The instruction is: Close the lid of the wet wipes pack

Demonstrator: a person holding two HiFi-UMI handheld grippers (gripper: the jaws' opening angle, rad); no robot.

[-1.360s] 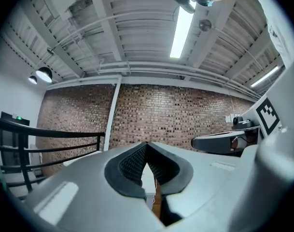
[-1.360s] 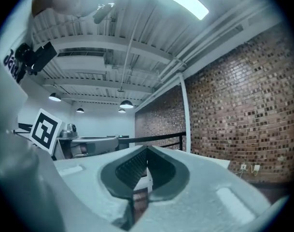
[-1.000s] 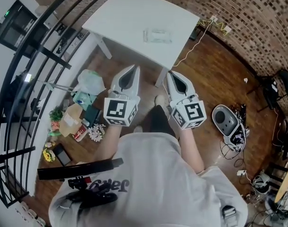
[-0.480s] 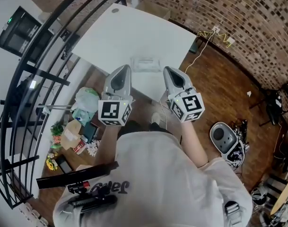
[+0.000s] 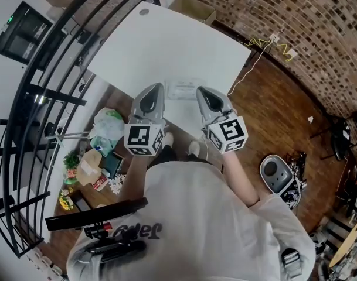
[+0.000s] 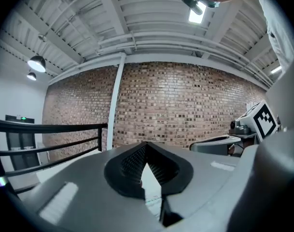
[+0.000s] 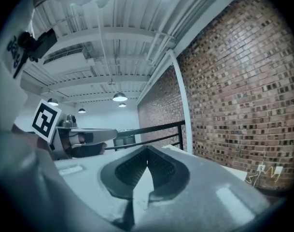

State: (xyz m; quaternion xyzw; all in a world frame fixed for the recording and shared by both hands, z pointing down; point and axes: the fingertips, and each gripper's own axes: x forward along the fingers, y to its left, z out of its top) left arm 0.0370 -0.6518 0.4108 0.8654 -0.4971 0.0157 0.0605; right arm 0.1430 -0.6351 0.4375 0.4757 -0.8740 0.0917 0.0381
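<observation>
The wet wipes pack (image 5: 183, 89) lies flat near the front edge of the white table (image 5: 160, 45); it is too small to tell how its lid stands. My left gripper (image 5: 157, 87) hovers just left of the pack and my right gripper (image 5: 201, 91) just right of it, both over the table's front edge and pointing away from me. In the left gripper view the left gripper (image 6: 146, 147) has its tips together with nothing between them. The right gripper view shows the right gripper (image 7: 147, 150) the same way. Both gripper views look up at brick wall and ceiling.
A black railing (image 5: 43, 69) runs along the left. On the wooden floor to the left lie bags and clutter (image 5: 102, 139). A grey round device (image 5: 275, 171) with cables sits at the right. A cardboard box (image 5: 193, 7) stands beyond the table, by the brick wall (image 5: 295, 16).
The person has stepped up to the table. Both grippers have moved forward from over the floor to the table's front edge, on either side of the pack.
</observation>
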